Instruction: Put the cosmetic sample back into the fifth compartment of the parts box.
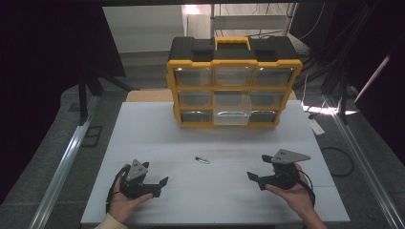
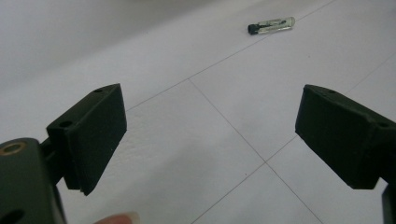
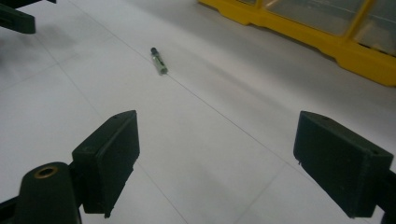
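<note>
Between spread claws (unlabelled): small vial (image 1: pixel 202 160).

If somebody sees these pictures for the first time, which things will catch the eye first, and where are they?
The yellow and black organizer box stands at the far side of the white table, with its middle clear drawer pulled out. A small clear vial with a black cap lies alone on the table between the left gripper and the right gripper, both with jaws wide apart.
</note>
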A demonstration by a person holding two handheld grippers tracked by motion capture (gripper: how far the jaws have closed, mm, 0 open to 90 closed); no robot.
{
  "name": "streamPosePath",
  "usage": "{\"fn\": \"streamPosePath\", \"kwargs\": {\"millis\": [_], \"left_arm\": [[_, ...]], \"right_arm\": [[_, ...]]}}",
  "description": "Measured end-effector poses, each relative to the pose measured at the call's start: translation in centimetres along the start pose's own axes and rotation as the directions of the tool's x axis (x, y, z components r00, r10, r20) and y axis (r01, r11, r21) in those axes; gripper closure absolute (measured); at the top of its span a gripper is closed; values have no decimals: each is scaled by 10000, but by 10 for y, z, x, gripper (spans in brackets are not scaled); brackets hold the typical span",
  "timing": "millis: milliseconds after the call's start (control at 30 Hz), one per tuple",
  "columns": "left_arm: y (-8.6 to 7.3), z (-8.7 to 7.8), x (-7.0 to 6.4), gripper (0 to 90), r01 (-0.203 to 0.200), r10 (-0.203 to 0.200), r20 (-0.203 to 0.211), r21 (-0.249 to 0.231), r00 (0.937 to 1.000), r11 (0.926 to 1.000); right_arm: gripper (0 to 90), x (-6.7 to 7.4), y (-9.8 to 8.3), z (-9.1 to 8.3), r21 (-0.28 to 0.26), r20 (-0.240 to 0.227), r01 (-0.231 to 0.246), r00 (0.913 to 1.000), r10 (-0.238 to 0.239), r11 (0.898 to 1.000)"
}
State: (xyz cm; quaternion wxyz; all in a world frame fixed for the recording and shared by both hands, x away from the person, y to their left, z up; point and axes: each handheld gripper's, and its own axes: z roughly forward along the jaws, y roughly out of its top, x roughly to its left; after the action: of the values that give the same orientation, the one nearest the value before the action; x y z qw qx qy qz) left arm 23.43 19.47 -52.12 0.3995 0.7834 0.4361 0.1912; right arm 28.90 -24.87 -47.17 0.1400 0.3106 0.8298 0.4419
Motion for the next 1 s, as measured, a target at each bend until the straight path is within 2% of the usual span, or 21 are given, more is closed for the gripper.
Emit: {"fn": "streamPosePath", "kwargs": {"millis": [500,733,1000], "left_arm": [[1,1,-2,96,-59,59,21,-11,10000,10000],[1,1,-1,96,-55,55,25,-50,10000,10000],[0,1,-1,96,-82,82,28,-65,10000,9999]], "right_arm": [[148,5,17,3,62,-209,200,9996,-198,9998],[149,10,32,10,118,-345,507,9981,-503,9986],[152,14,41,19,296,-479,662,9968,-648,9974]]}}
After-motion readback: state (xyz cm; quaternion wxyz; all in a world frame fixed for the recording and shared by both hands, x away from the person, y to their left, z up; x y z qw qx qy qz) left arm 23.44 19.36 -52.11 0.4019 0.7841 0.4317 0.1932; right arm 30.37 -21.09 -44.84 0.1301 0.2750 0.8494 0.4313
